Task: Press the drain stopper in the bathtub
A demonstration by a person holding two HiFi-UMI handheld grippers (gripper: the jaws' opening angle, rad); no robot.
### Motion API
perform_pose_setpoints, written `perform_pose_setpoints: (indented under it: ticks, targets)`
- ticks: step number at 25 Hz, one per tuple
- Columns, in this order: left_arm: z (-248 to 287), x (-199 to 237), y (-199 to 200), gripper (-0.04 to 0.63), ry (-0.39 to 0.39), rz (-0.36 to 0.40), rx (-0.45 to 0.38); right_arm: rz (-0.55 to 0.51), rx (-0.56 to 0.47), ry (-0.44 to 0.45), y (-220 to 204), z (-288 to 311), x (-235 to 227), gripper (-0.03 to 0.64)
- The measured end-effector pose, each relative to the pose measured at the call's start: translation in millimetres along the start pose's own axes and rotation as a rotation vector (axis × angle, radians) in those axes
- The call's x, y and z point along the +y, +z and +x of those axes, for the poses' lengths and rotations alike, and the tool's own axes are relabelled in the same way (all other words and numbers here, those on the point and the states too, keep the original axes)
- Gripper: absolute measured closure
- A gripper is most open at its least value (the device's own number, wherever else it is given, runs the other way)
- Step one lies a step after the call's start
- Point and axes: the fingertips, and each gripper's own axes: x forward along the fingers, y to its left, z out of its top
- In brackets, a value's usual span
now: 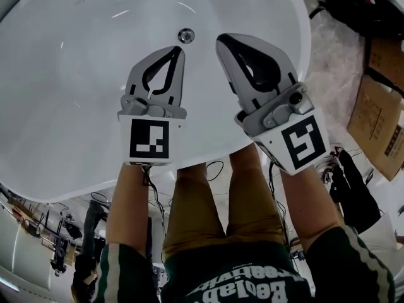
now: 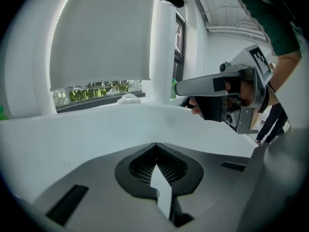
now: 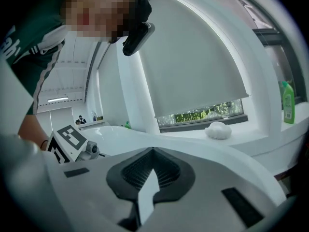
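Outside the tub at my right I see brown cardboard boxes [image 1: 384, 100], and black cables [image 1: 214, 168] trail on the floor below the near rim. Beyond the tub runs a white window sill [image 3: 260, 135] carrying a green plastic bottle [image 3: 288, 102] and a white lumpy object [image 3: 217, 129]; I cannot tell what that one is.

The large white oval bathtub [image 1: 76, 106] fills most of the head view. The small round metal drain stopper [image 1: 185, 35] sits in its floor.

I hold both tools over the basin. The left gripper [image 1: 180, 48] has its jaws pressed together with nothing between them, and so does the right gripper [image 1: 220, 39]. The stopper shows in the gap just past the two tips, nearer the left one and touching neither.
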Motion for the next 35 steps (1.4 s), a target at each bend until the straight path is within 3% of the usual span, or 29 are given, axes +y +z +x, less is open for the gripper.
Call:
perform_pose_setpoints:
  ticks: [9, 15, 18, 23, 28, 32, 35]
  targets:
    - [51.8, 0.8, -67.6, 0.591, -0.014, 0.009, 0.07, 0.033, 0.026, 0.009, -56.6, 24.9, -13.4, 0.606]
    - [90.8, -1.5, -116.9, 0.591, -0.028, 0.02, 0.135, -0.024, 0.049, 0.036, -85.4, 28.3, -18.5, 0.606]
    - [109.3, -4.7, -140.4, 0.591, -0.03, 0.045, 0.17, -0.023, 0.05, 0.05, -95.1, 28.6, -22.9, 0.606]
    - [139.9, 10.6, -176.6, 0.591, -0.019, 0.002, 0.235, -0.003, 0.06, 0.056, -113.3, 46.0, -28.8, 0.606]
    - [163.6, 15.0, -199.1, 0.591, -0.008, 0.01, 0.28, -0.012, 0.084, 0.043, -124.3, 45.8, -33.5, 0.606]
    - [178.8, 3.9, -225.7, 0.591, -0.035, 0.054, 0.339, -0.001, 0.091, 0.052, -126.1, 49.2, -31.9, 0.606]
    - [191.3, -2.8, -244.4, 0.591, -0.05, 0.04, 0.371, -0.04, 0.133, 0.058, -137.1, 50.1, -31.9, 0.606]
